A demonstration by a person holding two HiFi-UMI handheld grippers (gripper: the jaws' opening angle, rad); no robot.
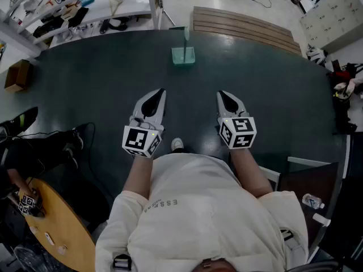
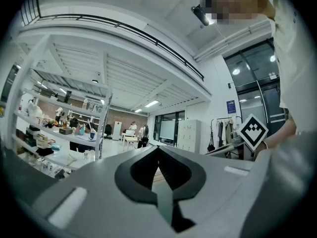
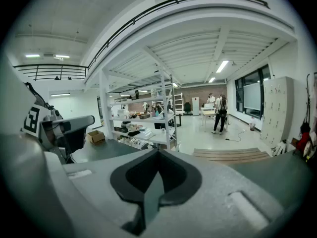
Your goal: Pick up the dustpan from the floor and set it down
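Observation:
A pale teal dustpan with an upright handle stands on the dark green floor mat, far ahead of me in the head view. My left gripper and right gripper are held side by side in front of my body. They point toward the dustpan, well short of it and apart from it. Both are shut with nothing between the jaws. The left gripper view shows its jaws meeting at the tip, and the right gripper view shows the same. The dustpan does not show in either gripper view.
A white shelving rack with clutter runs along the back left, and a slatted wooden board lies behind the dustpan. A cardboard box sits at the mat's left edge. At lower left are a round wooden table and another person's legs.

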